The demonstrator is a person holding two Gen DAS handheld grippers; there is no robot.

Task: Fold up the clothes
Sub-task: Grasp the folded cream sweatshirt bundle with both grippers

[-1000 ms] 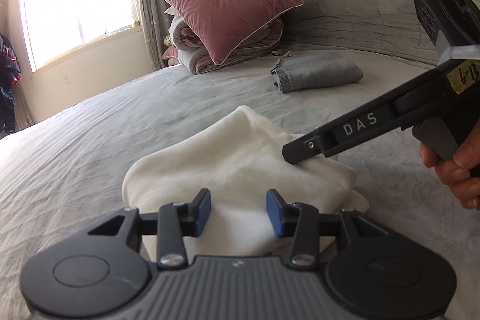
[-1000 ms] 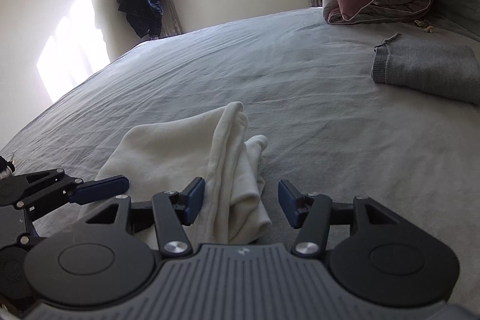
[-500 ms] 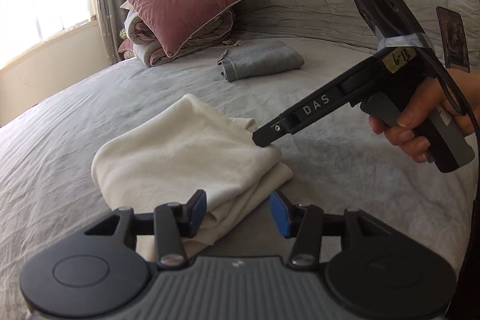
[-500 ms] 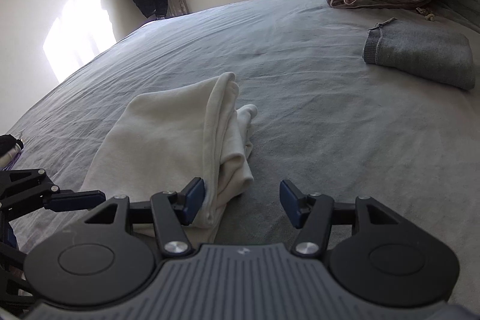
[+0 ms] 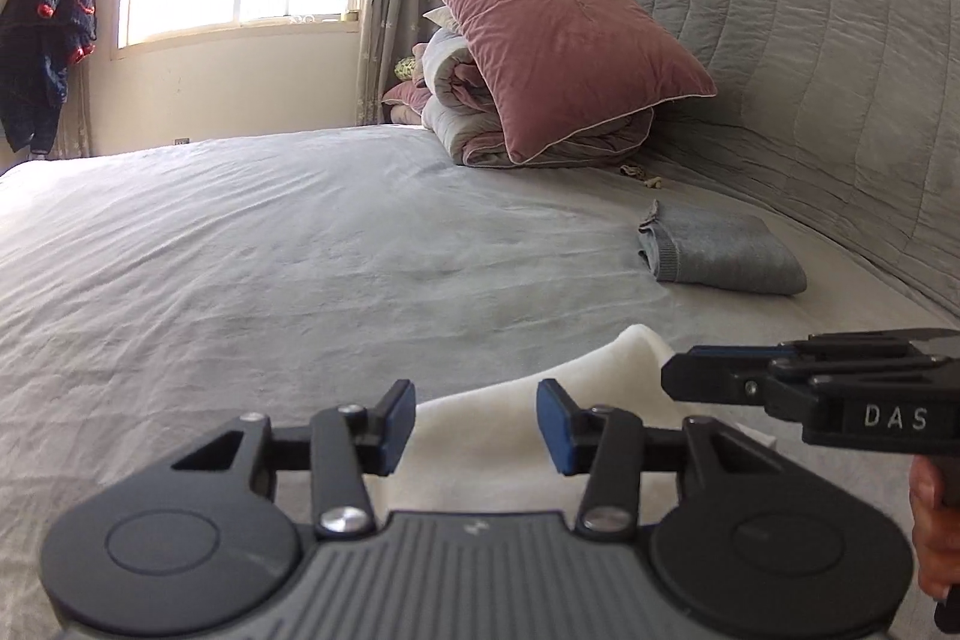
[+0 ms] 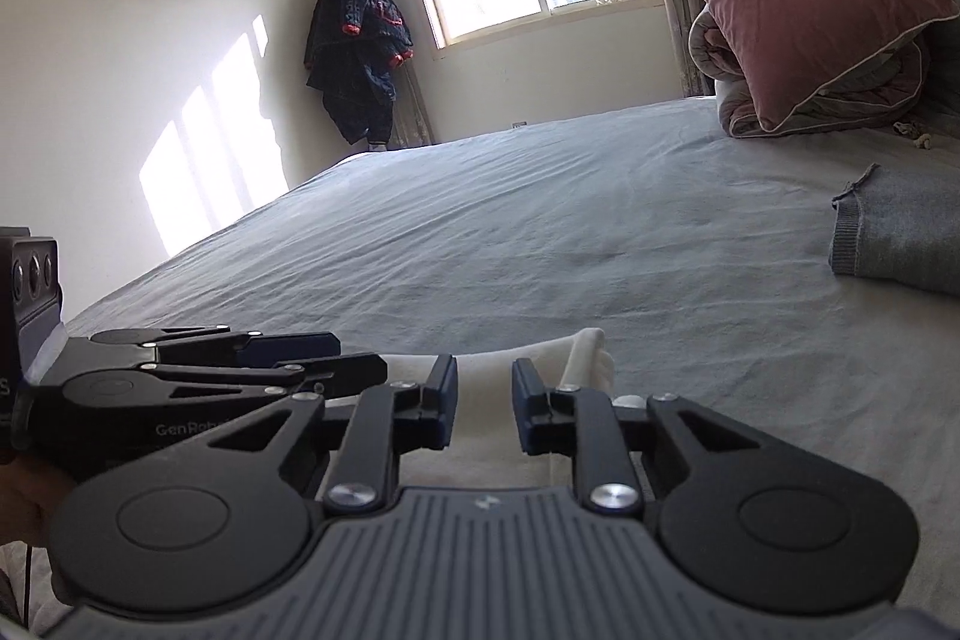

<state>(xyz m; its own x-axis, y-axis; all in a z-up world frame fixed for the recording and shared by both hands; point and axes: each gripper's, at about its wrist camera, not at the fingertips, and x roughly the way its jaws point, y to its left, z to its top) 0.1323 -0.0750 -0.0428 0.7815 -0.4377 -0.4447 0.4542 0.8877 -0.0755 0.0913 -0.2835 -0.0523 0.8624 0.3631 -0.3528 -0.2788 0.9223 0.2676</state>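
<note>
The blue-padded fingers of the left gripper stand wide apart with nothing between them, low over the soft cream-white folded garment on the grey-sheeted bed. The right gripper shows a narrower gap, also empty, with the cream cloth lying below and beyond its pads; in the left wrist view its black fingers reach in from the right, level with the garment's raised corner. Whether either pad touches the fabric cannot be told.

The cream garment lies at the near edge of the bed as a compact bundle, its layered folds visible at the right side. Farther off, near the quilted grey headboard, a folded grey knitted garment rests flat, well apart from the cream one. A dusty-pink velvet pillow leans on rolled bedding behind it.

This fits either a last tidy-up of the fold or a release after it. Any next move calls for both grippers to work low and level, without dragging the layers apart.
</note>
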